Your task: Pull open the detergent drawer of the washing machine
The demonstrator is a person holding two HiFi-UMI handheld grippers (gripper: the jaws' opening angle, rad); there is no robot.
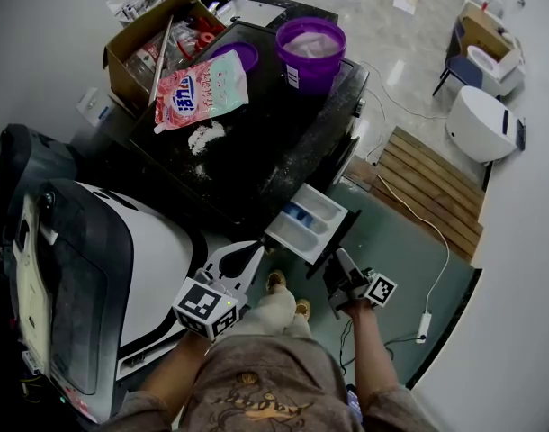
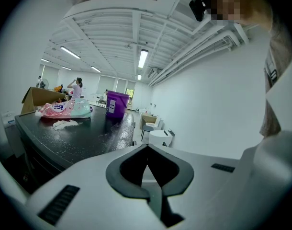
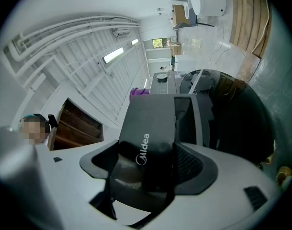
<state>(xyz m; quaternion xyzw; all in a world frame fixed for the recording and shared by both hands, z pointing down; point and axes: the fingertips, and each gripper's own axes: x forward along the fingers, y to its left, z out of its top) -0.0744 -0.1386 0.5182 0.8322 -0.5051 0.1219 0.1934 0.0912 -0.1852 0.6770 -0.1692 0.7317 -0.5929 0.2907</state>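
The washing machine (image 1: 256,165) has a black top. Its white detergent drawer (image 1: 308,221) stands pulled out over the green floor, its compartments showing. My right gripper (image 1: 339,275) is at the drawer's outer end. In the right gripper view the dark drawer front (image 3: 148,133), printed with a Midea logo, fills the gap of the right gripper (image 3: 147,152), with a pad against each side. My left gripper (image 1: 253,257) hangs just left of the drawer, apart from it. In the left gripper view the left gripper (image 2: 147,150) is shut with nothing in it.
On the machine's top stand a purple bucket (image 1: 310,54), a pink detergent bag (image 1: 201,93), spilled white powder (image 1: 205,135) and a cardboard box (image 1: 153,39). A white appliance (image 1: 121,277) sits at the left. A wooden pallet (image 1: 432,187) and a white cable (image 1: 427,232) lie at the right.
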